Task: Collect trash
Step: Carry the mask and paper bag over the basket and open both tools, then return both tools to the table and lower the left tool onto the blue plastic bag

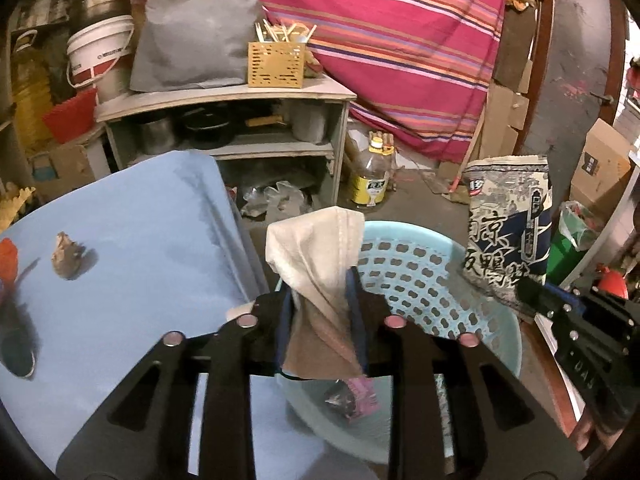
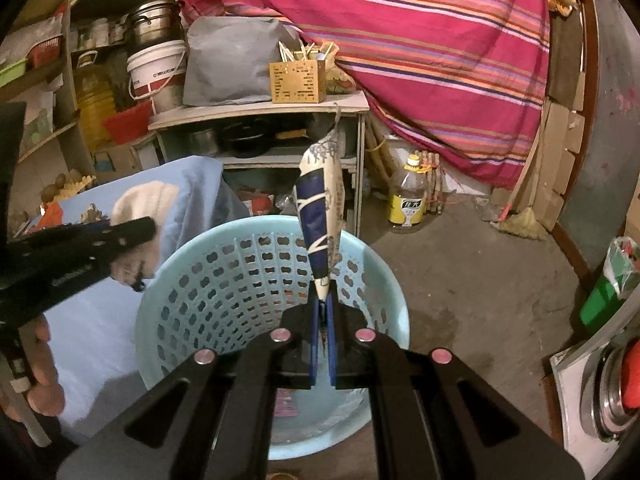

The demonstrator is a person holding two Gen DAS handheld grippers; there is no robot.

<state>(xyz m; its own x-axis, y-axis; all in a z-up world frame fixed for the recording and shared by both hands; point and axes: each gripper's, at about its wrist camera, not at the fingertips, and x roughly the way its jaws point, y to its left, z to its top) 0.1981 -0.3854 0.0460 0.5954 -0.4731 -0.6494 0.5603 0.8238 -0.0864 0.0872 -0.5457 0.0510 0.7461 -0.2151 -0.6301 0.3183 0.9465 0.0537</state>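
Note:
My left gripper (image 1: 320, 292) is shut on a crumpled beige paper napkin (image 1: 316, 256) and holds it over the near rim of a light blue perforated basket (image 1: 440, 280). My right gripper (image 2: 325, 300) is shut on a printed blue-and-white snack bag (image 2: 320, 208), held upright over the same basket (image 2: 224, 280). The bag also shows in the left wrist view (image 1: 508, 224), with the right gripper (image 1: 532, 296) under it. A pink wrapper (image 1: 356, 398) lies in the basket's bottom. A crumpled brown scrap (image 1: 68, 256) and something red (image 1: 8, 258) lie on the blue-covered table (image 1: 140, 240).
A wooden shelf unit (image 1: 240, 120) with pots stands behind the table. An oil bottle (image 1: 370, 178) stands on the concrete floor. A striped pink cloth (image 1: 400, 40) hangs behind. A green bin with a bag (image 1: 572, 240) stands at the right.

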